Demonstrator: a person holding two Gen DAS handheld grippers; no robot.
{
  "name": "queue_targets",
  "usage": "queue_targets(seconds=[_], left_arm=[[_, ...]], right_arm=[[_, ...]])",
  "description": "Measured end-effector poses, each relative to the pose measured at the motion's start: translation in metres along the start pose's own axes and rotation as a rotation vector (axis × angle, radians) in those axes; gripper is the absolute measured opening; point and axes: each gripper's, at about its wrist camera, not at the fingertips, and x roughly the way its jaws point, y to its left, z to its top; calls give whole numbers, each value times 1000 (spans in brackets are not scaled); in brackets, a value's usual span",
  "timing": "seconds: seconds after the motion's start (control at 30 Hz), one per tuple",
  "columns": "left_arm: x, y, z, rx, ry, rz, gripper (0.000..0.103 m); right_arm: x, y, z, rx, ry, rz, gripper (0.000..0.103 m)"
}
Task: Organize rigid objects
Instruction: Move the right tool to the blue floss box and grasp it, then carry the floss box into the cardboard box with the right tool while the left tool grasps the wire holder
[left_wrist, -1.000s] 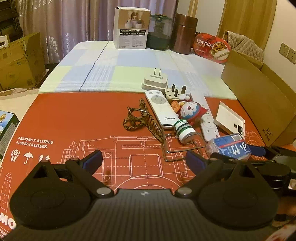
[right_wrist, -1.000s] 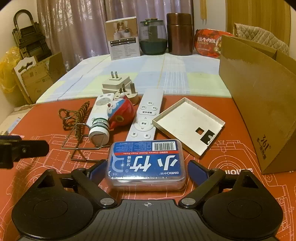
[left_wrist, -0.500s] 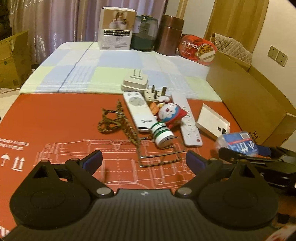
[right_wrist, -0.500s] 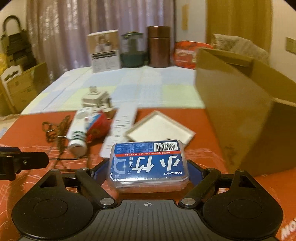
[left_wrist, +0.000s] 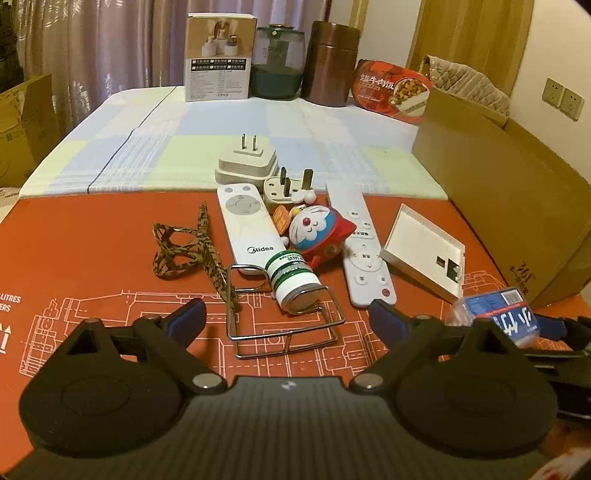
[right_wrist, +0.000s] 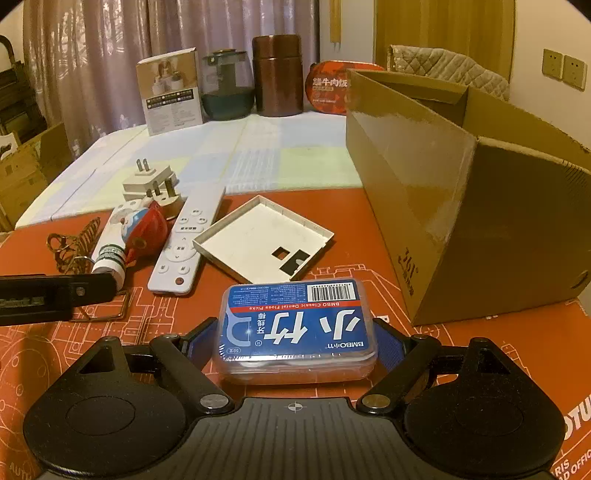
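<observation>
My right gripper (right_wrist: 297, 339) is shut on a clear dental floss box (right_wrist: 295, 325) with a blue label and holds it just above the red mat. The same floss box (left_wrist: 495, 314) shows at the right of the left wrist view. My left gripper (left_wrist: 288, 314) is open and its jaws are closing. A wire rack (left_wrist: 284, 328) and a green-and-white bottle (left_wrist: 291, 277) lie between and just ahead of its fingers, untouched. Behind them lie a Midea remote (left_wrist: 247, 225), a second white remote (left_wrist: 364, 247), a Doraemon toy (left_wrist: 317, 232) and a white square cover plate (left_wrist: 424, 251).
An open cardboard box (right_wrist: 461, 192) stands at the right, close to the floss box. A leopard-print clip (left_wrist: 184, 243) lies left of the remotes, with two plug adapters (left_wrist: 247, 162) behind. A carton, a jar and a canister (left_wrist: 328, 62) stand at the far edge.
My right gripper closed on the floss box, raised it off the mat and carried it right, nearer the cardboard box. My left gripper moved in closer to the wire rack and bottle.
</observation>
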Motion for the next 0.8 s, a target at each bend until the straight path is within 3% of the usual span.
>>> queue_targets(seconds=[0.23, 0.37, 0.8], left_arm=[[7, 0, -2, -7, -9, 10, 80], [6, -4, -2, 17, -10, 24, 67], [-16, 1, 0, 3, 9, 20, 66]], right_arm=[[1, -3, 0, 18, 9, 6, 83], [1, -2, -1, 15, 11, 11, 83], [-17, 9, 6, -7, -33, 33, 83]])
